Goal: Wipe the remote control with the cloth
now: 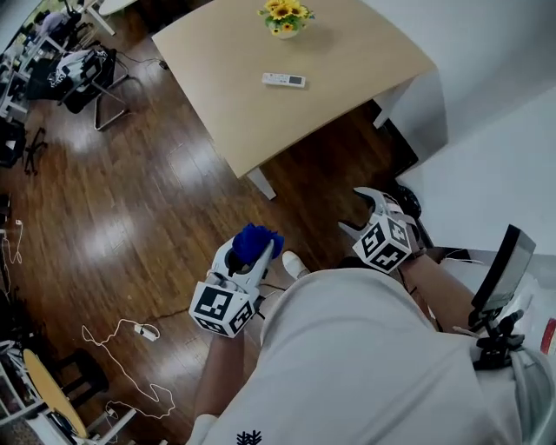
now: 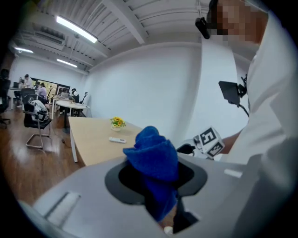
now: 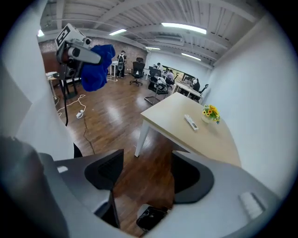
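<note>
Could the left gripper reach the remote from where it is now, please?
Probably not: the left gripper, shut on the cloth, hangs over floor, well short of the remote on the table.

Yellow flowers (image 1: 286,17) stand on a pale wooden table (image 1: 356,83); a white cable (image 1: 142,331) trails over the dark floor (image 1: 130,200)

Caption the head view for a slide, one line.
Left gripper holds the blue cloth, right gripper open and empty; remote control lies on the table near the flowers.
</note>
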Demonstrator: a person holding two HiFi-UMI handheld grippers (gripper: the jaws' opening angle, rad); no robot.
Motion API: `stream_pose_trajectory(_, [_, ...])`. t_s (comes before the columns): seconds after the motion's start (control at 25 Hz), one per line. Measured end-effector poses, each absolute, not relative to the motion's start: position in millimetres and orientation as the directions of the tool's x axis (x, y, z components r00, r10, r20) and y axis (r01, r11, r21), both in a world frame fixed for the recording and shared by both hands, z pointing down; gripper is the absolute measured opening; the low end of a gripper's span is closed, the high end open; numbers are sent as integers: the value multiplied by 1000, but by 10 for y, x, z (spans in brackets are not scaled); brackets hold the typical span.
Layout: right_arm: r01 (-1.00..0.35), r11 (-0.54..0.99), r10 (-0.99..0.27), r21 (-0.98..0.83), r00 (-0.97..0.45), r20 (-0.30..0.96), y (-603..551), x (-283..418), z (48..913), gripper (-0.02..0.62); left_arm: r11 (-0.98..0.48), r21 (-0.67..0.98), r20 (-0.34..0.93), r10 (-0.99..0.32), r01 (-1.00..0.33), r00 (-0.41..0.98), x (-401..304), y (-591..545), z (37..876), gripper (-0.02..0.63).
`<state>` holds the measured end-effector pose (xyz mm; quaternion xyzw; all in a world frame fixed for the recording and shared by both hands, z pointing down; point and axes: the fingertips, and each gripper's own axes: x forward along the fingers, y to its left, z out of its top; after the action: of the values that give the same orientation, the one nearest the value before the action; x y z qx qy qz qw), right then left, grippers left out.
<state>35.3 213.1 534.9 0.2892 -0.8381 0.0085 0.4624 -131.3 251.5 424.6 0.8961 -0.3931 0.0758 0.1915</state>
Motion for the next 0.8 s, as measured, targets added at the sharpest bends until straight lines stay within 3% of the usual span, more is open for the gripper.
stream_pose_trajectory(0.52, [-564,804,-507,188,-487,711,3143,1169,4785,322,-679,274,292,-616,-681,731,12,3302,3832,146])
stream_pose_trajectory(0.8, [-565,813,-491,140,-537,686,3669,1475,4880,322,-664,265,351,-609,-699,711,315,3897,3983,146])
